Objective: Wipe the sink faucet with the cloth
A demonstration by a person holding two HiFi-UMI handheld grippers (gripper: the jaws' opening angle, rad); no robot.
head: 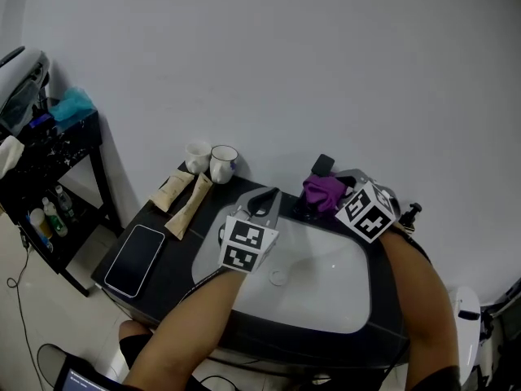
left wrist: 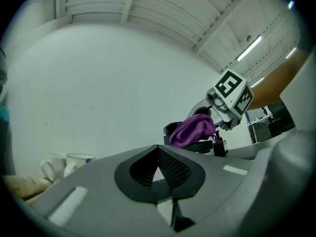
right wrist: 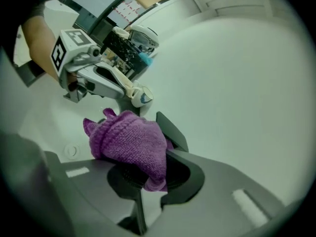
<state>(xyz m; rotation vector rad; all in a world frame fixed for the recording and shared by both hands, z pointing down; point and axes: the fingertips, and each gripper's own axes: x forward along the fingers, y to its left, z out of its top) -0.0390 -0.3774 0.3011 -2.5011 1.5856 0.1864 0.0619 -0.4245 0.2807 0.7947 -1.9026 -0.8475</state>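
No lettering, brand, number or sign can be read on anything in these views.

Open basin (head: 326,279), mugs (head: 223,164) left of faucet (head: 323,166)

Head cam sat high over the near edge of the sink (head: 368,300), pitched steeply down toward the far wall. It was far enough back that we got the whole counter. Left gripper (head: 262,204) cam rode low over the basin's left side and faced the far wall, tilted up. Right gripper (left wrist: 211,128) cam sat at the far right of the basin, looked left across it, and was very close to the cloth (right wrist: 129,142). Each gripper cam caught the other gripper. All three shared the cloth. Head and left cams also shared the mugs (head: 213,161).
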